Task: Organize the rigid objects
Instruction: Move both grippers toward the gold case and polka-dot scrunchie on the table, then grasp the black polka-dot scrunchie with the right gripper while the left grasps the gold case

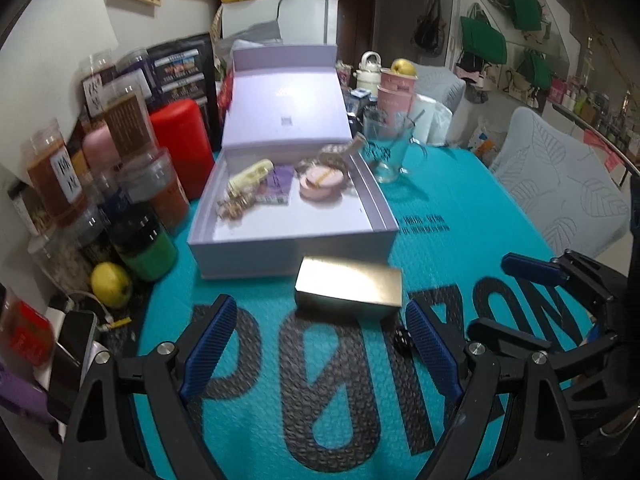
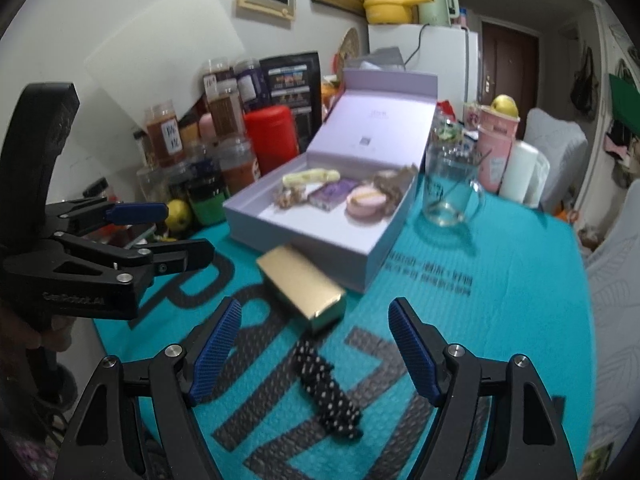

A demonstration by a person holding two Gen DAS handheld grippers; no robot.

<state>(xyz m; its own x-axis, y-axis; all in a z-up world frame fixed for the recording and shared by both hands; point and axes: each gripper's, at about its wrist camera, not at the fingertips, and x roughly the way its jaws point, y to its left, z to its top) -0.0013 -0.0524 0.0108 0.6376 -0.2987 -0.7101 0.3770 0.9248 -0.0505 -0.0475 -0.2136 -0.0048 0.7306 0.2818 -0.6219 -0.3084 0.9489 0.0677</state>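
Gold box (image 1: 348, 286): 1, on teal tabletop (image 1: 460, 208), just in front of open lilac gift box (image 1: 288, 254). Inside gift box: cream tube, purple pack, pink compact (image 1: 322, 184), gold trinkets, 1 each. Black dotted clip (image 2: 326, 392): 1, beside gold box. Left gripper (image 1: 318, 344) & right gripper (image 2: 314, 354): jaws wide, nothing held.

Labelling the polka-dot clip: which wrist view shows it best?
Right wrist. The black polka-dot clip lies whole on the teal mat between the open right gripper's fingers. In the left wrist view only a dark sliver peeks out beside a fingertip.
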